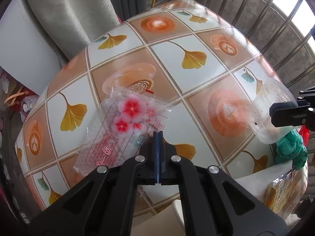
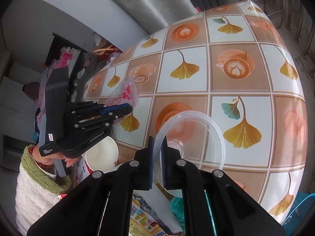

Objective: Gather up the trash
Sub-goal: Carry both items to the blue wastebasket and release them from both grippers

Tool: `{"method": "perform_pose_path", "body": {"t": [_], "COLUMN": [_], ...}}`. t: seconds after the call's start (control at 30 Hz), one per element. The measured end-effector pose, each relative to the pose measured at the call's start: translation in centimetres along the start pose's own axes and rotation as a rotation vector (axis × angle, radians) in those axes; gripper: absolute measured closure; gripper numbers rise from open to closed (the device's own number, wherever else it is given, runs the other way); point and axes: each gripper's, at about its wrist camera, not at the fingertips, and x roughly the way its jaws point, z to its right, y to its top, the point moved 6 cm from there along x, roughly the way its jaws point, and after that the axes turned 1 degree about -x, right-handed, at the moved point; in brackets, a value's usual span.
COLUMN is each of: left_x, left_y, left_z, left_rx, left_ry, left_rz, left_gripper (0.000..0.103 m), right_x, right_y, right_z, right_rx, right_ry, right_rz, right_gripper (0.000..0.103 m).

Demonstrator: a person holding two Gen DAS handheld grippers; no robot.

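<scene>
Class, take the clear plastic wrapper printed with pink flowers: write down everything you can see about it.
The flower wrapper is a thin, see-through plastic packet, flat and slightly crinkled, printed with pink and red blossoms, a fine grid and red characters. It looks empty. The left gripper is shut on its edge, and it hangs tilted over the leaf-and-coffee-patterned tablecloth; whether a corner touches the cloth cannot be told. From the right wrist view it shows as a crumpled pink-flowered sheet beyond that gripper's fingertips.
</scene>
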Motion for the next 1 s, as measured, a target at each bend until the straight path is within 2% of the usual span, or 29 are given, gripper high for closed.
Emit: {"method": "perform_pose_path", "body": {"t": [0.23, 0.47, 0.6, 0.7, 0.9, 1.0], "left_x": [-0.7, -6.4, -11.6, -15.3, -22.7, -25.0], "left_y": [0.3, 1.3, 1.2, 0.7, -2.4, -4.1], "left_z": [0.0, -1.5, -1.7, -1.0, 2.5, 5.1], "left_rx": [0.012, -0.07, -0.113, -0.151, -0.141, -0.134], "left_ry": [0.034, 0.019, -0.022, -0.087, -0.159, -0.202], "left_rz": [0.053, 0.204, 0.324, 0.388, 0.491, 0.519], "left_gripper": [0.103, 0.103, 0.103, 0.103, 0.103, 0.103], "right_x": [-0.5, -3.1, -5.3, -7.3, -12.2, -15.2], "right_y": [0.1, 0.5, 0.3, -0.3, -3.0, -5.4], "right_z": [-0.7, -3.1, -4.7, -6.0, -7.4, -7.4], "right_rx": [-0.023, -0.072, -0.097, -0.116, -0.145, -0.147], "right_ry": [0.008, 0.024, 0.043, 0.064, 0.084, 0.095], "right_rz": [0.026, 0.09, 0.133, 0.164, 0.223, 0.259], "right_gripper": [0.096, 0.096, 0.096, 0.096, 0.096, 0.096]}}
